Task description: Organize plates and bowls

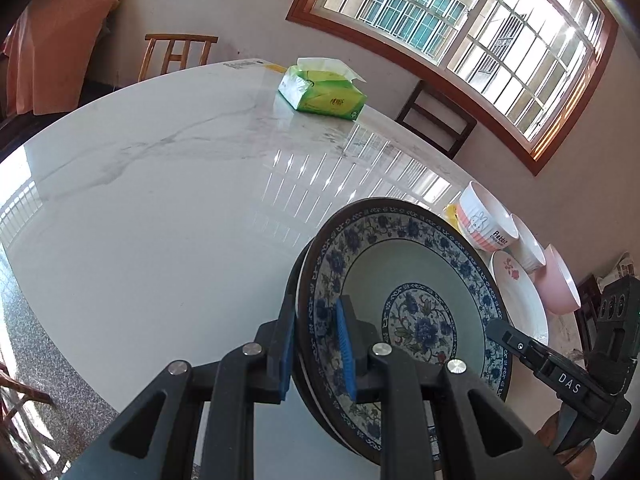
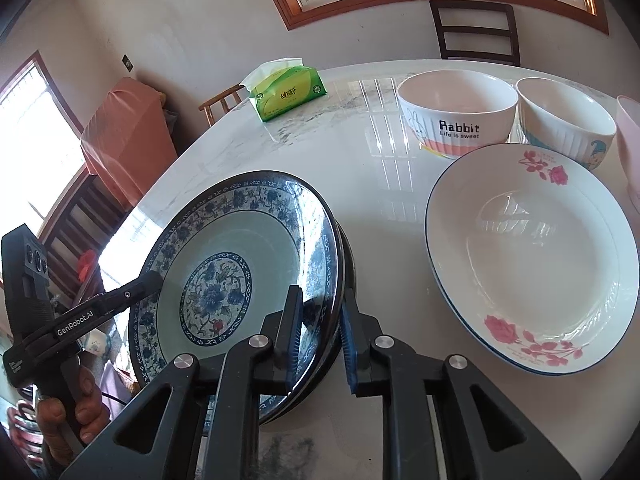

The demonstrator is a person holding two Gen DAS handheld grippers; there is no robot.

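A blue-and-white floral plate point(image 1: 416, 280) point(image 2: 224, 240) lies on top of at least one more plate, low over the near edge of the marble table point(image 1: 160, 200). Whether the stack rests on the table I cannot tell. My left gripper point(image 1: 316, 356) point(image 2: 154, 280) is shut on the stack's left rim, one blue pad inside and one outside. My right gripper point(image 2: 320, 346) point(image 1: 496, 326) is shut on the opposite rim in the same way. To the right lie a white rose plate point(image 2: 532, 256), a Rabbit bowl point(image 2: 456, 120), a second white bowl point(image 2: 568, 128) and a pink bowl point(image 1: 560, 284).
A green tissue pack point(image 1: 320, 96) point(image 2: 286, 92) lies at the far side of the table. Wooden chairs point(image 1: 176, 56) point(image 2: 476, 32) stand behind the table under the window. A hand point(image 2: 68, 416) holds the left gripper's handle.
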